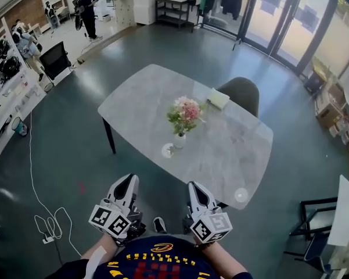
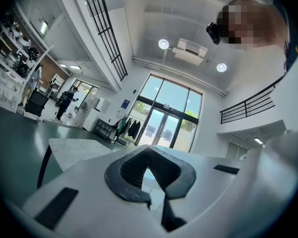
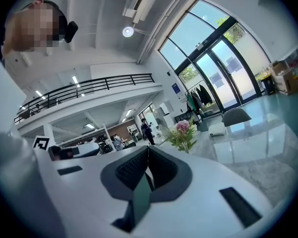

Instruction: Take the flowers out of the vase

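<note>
Pink flowers (image 1: 184,113) in vase (image 1: 179,140), well beyond left hand-held gripper (image 1: 129,180), right hand-held gripper (image 1: 195,186).

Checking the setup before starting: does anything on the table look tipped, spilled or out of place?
Nothing stands out. The white vase stands upright on the grey table with the flowers in it, and no spill shows around it. A small white disc lies beside the vase, and a pale box lies flat near the far edge.

Left gripper (image 1: 128,180) held level, jaws together; right gripper (image 1: 195,188) likewise, alongside.
</note>
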